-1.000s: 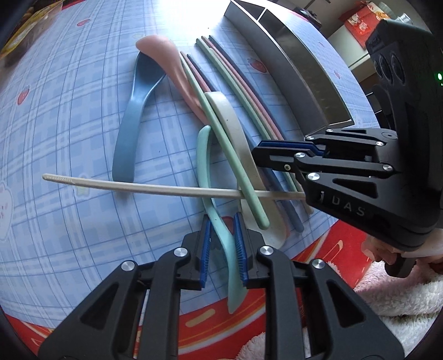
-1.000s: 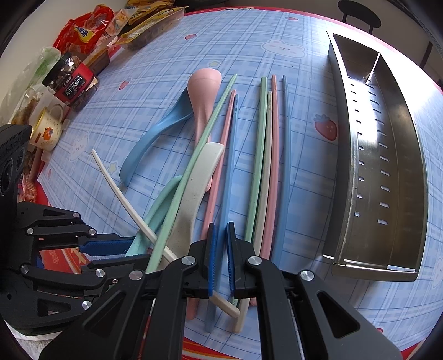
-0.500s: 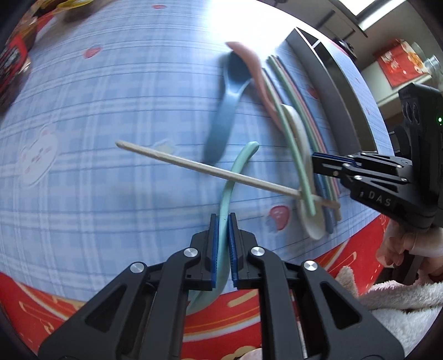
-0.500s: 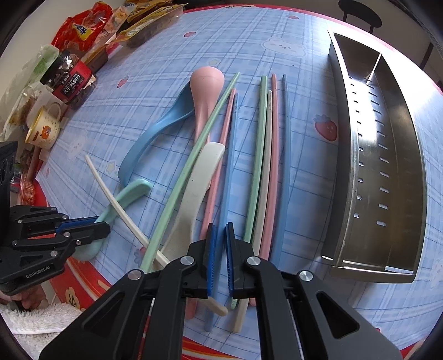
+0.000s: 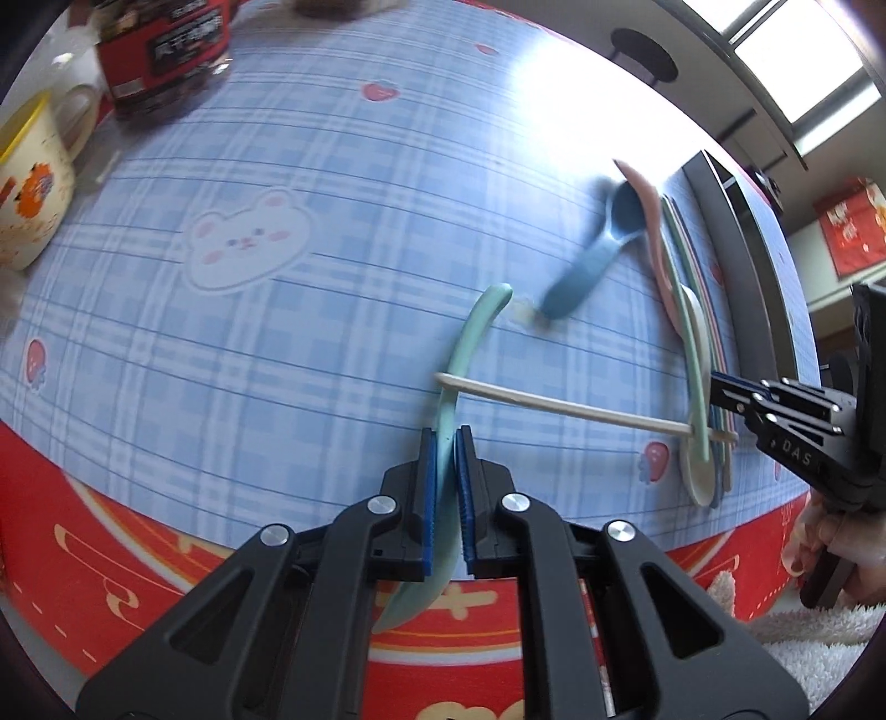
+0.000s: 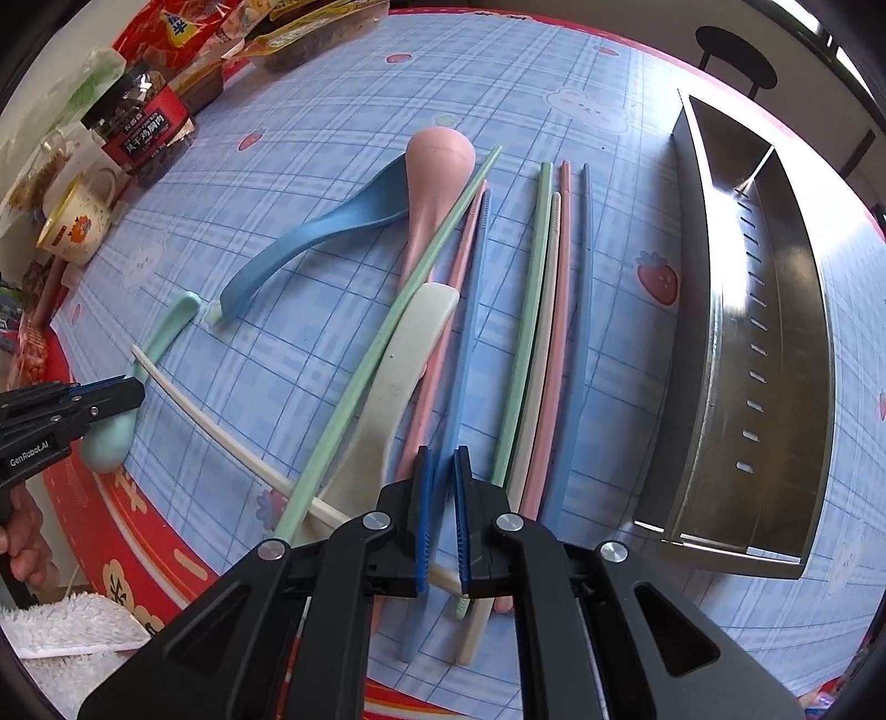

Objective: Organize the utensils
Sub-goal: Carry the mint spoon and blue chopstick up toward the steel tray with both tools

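My left gripper [image 5: 446, 451] is shut on the mint green spoon [image 5: 470, 332], held by its handle at the table's front left; it also shows in the right wrist view [image 6: 166, 332]. A cream chopstick [image 5: 559, 401] lies across the spoon's handle. My right gripper [image 6: 441, 476] hovers with its jaws narrowly apart above the light blue chopstick [image 6: 470, 310]; I cannot tell whether it grips anything. A blue spoon [image 6: 310, 238], pink spoon [image 6: 437, 166], cream spoon [image 6: 398, 376] and several coloured chopsticks [image 6: 540, 310] lie in a pile.
A steel divided utensil tray [image 6: 775, 332] stands at the right. A mug [image 6: 77, 227], a jar [image 6: 144, 133] and snack packets [image 6: 188, 33] crowd the far left. The table's red front edge [image 5: 166, 559] is close. A white towel [image 6: 66, 626] lies below it.
My left gripper closed on the mint spoon and pulled it leftward out of the pile. The cream chopstick shifted with it. The right gripper stayed in place.
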The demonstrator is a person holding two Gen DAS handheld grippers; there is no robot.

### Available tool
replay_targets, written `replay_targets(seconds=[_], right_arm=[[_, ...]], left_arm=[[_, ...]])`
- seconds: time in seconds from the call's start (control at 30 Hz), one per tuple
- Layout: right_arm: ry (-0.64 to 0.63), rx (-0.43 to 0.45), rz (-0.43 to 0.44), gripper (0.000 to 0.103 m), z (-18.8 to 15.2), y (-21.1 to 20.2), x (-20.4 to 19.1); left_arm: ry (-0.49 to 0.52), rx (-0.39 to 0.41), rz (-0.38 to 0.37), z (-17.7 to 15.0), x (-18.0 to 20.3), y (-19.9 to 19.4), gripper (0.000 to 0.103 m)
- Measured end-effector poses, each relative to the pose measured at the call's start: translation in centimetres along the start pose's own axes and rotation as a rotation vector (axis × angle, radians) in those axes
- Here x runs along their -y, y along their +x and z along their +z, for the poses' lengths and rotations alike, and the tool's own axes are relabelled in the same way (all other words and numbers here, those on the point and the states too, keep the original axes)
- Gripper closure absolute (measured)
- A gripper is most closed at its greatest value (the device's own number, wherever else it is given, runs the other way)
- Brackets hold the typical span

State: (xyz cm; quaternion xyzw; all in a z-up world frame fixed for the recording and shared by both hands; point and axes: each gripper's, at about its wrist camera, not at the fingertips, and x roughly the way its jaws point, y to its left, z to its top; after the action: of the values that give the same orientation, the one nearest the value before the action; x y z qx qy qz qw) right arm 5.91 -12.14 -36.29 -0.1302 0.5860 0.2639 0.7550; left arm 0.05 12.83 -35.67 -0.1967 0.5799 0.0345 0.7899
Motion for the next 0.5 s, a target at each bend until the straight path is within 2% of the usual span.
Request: replay_targets(seconds=[0.23, 0.33, 0.5], right_arm=[[0.133, 0.061, 0.048, 0.097, -0.7, -1.1, 1.7], [0.15, 0.101, 0.077, 0.097, -0.9, -2.0, 1.8], [0.155, 0.139, 0.111, 0.097, -1.1, -3.1, 1.7]], left_arm=[[-0.069, 0.047, 0.04, 0.9, -4.5, -1.7, 0.092], [-0.094, 0.065, 0.028, 1.1, -5.9, -2.7, 0.092], [-0.076, 0.097, -0.002, 1.5, -5.2, -4.1, 0.092]])
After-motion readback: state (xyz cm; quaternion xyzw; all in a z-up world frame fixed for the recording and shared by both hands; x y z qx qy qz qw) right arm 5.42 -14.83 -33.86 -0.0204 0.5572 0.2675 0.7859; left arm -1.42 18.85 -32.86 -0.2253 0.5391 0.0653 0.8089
